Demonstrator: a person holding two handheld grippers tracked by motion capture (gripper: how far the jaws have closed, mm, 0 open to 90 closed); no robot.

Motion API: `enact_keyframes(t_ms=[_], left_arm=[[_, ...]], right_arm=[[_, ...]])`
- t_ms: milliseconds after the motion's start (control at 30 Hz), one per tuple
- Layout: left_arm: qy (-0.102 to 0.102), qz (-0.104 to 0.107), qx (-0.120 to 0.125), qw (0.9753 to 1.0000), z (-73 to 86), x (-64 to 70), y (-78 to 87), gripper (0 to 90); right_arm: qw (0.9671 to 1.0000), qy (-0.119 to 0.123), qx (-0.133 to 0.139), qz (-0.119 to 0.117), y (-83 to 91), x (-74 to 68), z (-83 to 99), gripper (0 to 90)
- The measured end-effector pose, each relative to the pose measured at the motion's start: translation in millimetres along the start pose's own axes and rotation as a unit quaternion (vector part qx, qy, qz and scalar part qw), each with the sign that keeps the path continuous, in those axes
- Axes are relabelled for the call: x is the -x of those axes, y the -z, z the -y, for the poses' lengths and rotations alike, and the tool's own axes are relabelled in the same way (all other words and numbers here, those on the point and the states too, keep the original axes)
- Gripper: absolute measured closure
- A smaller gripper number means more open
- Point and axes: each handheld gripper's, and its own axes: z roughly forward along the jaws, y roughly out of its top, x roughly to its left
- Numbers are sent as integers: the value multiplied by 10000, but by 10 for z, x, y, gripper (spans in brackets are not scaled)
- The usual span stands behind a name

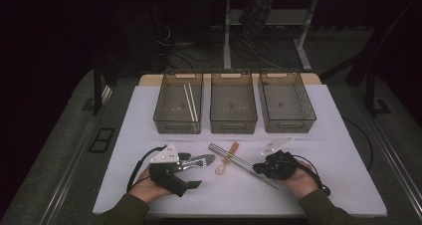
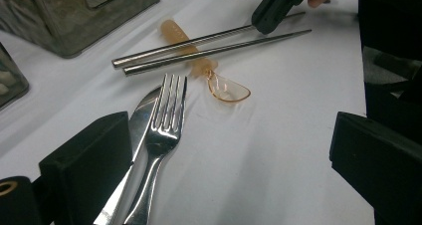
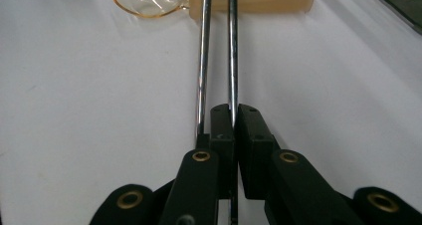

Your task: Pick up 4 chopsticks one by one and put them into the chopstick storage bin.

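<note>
On tabletop, front of bins: sorting cutlery.
R gripper [image 3: 233,116]: I'm clamping one steel chopstick [image 3: 232,46]; lift it next w/o dragging its twin.
L gripper [image 2: 224,160]: jaws apart, I'm straddling fork [image 2: 164,130].

1. My left gripper [image 1: 191,171] lies low over the table at the near left, its jaws spread wide apart and pointing right.
2. My left hand [image 1: 149,185] wraps its grip from below, forearm in a green sleeve.
3. My right gripper [image 1: 258,167] points left, its jaws pinched nearly together.
4. My right hand [image 1: 298,181] holds it from behind, wrist low.
</note>
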Motion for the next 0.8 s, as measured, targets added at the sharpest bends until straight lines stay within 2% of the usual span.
enact_keyframes(t_ms=[167,800], left_arm=[[4,-1,5,10000,0,1,0,20],[0,1,0,10000,3,1,2,20]], right_arm=[[10000,-19,76,-27,54,20,-6,856],[9978,-89,651,-93,295,87,-43,855]])
